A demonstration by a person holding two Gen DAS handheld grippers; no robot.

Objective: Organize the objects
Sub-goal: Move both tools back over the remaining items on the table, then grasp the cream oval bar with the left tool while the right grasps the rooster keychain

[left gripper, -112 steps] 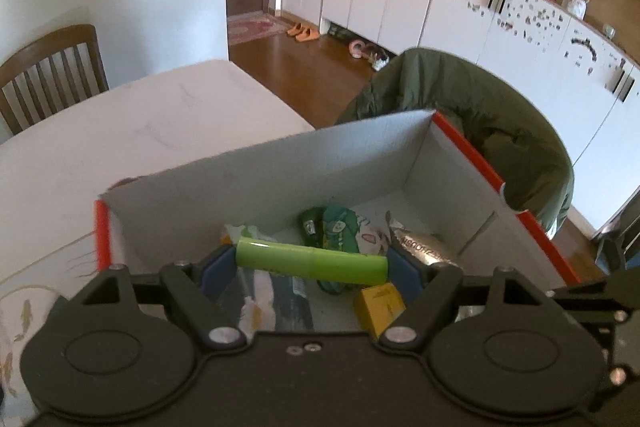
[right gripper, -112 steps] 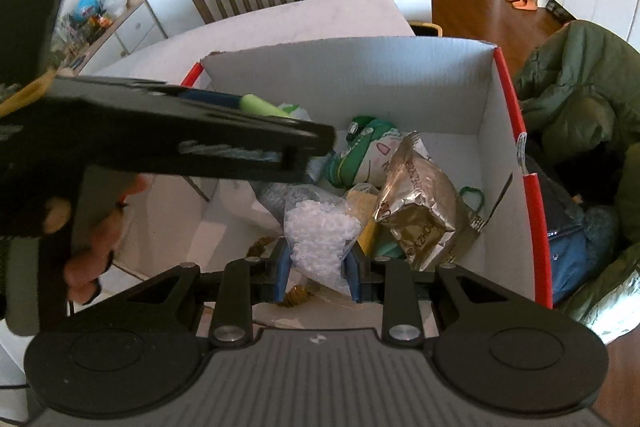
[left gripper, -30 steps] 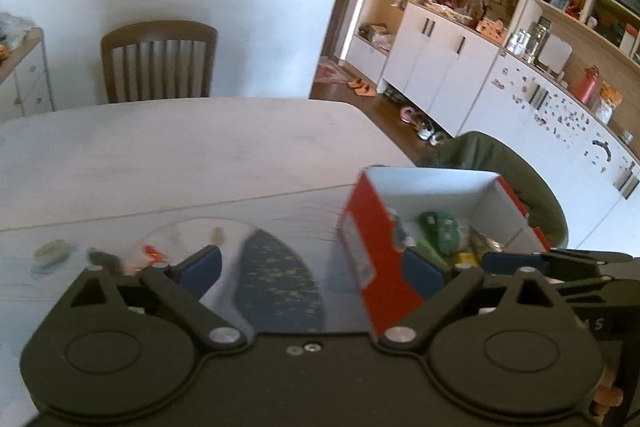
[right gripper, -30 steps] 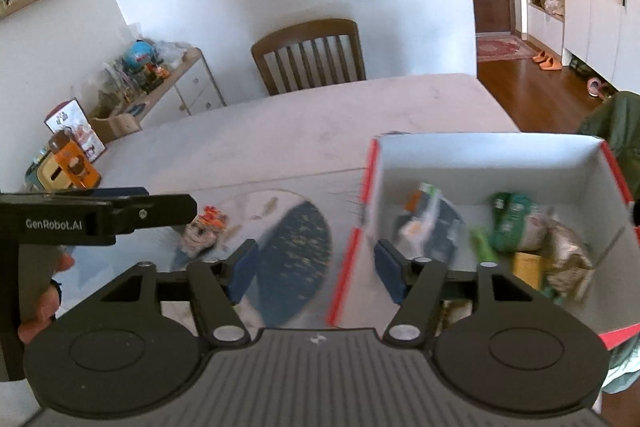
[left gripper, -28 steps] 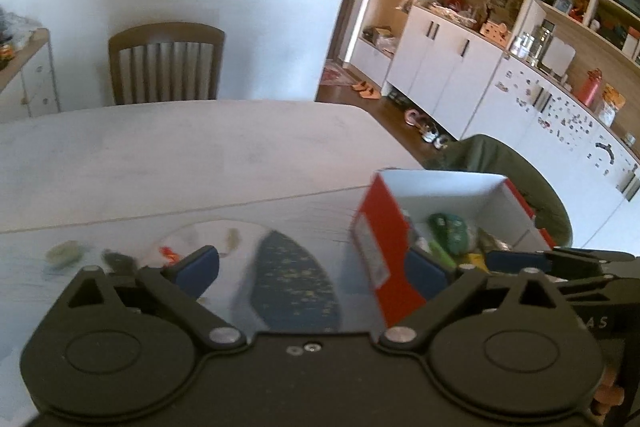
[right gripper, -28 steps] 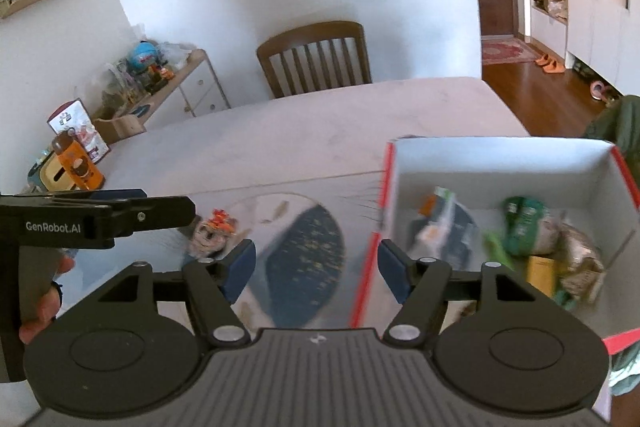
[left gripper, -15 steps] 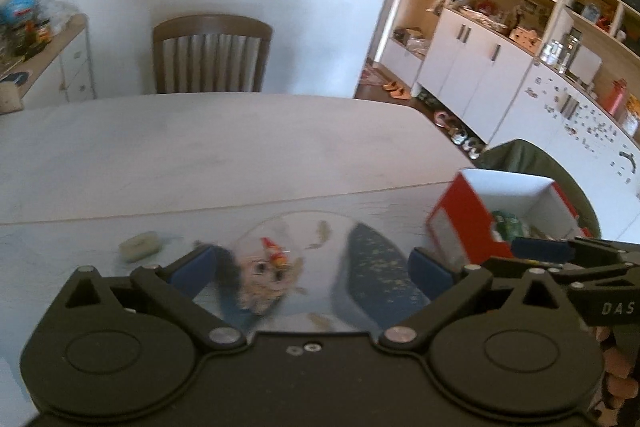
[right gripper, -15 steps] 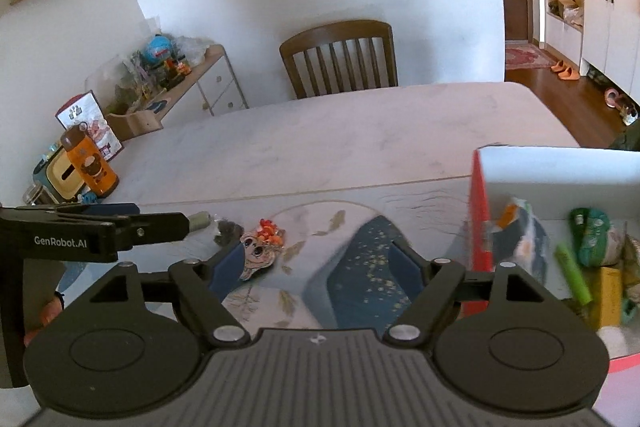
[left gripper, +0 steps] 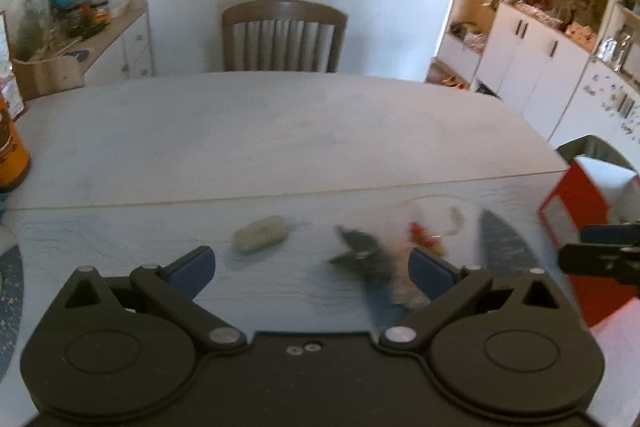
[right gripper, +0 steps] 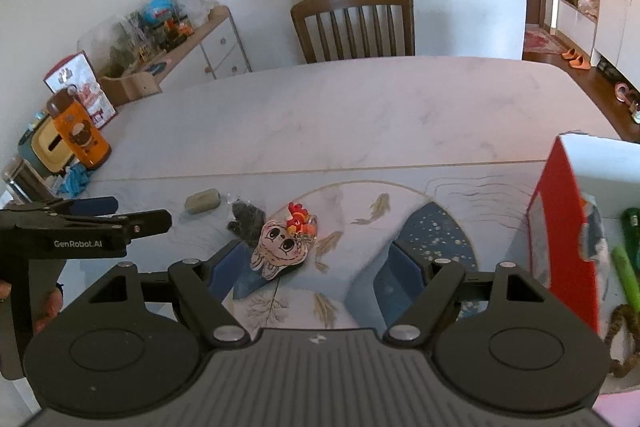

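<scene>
On the patterned table mat lie three loose items: a cartoon-face charm with a red ornament [right gripper: 282, 243] [left gripper: 416, 255], a dark packet [right gripper: 246, 221] [left gripper: 360, 247] and a pale beige oblong piece [right gripper: 203, 201] [left gripper: 262, 234]. My right gripper [right gripper: 316, 267] is open and empty, with the charm just ahead of its left finger. My left gripper [left gripper: 311, 265] [right gripper: 132, 215] is open and empty, a little short of the beige piece. The red cardboard box [right gripper: 560, 227] [left gripper: 576, 219] stands at the right with a green tube [right gripper: 624, 271] and other items inside.
An orange bottle [right gripper: 78, 131] and a tissue holder stand at the table's left edge. A wooden chair [right gripper: 354, 23] is at the far side. A cluttered sideboard [right gripper: 172, 39] lines the wall. The far half of the table [right gripper: 360, 107] is bare.
The green tube and the bag of white bits were let go into the box. Both grippers, now open, have swung left from the box toward the loose items on the mat.
</scene>
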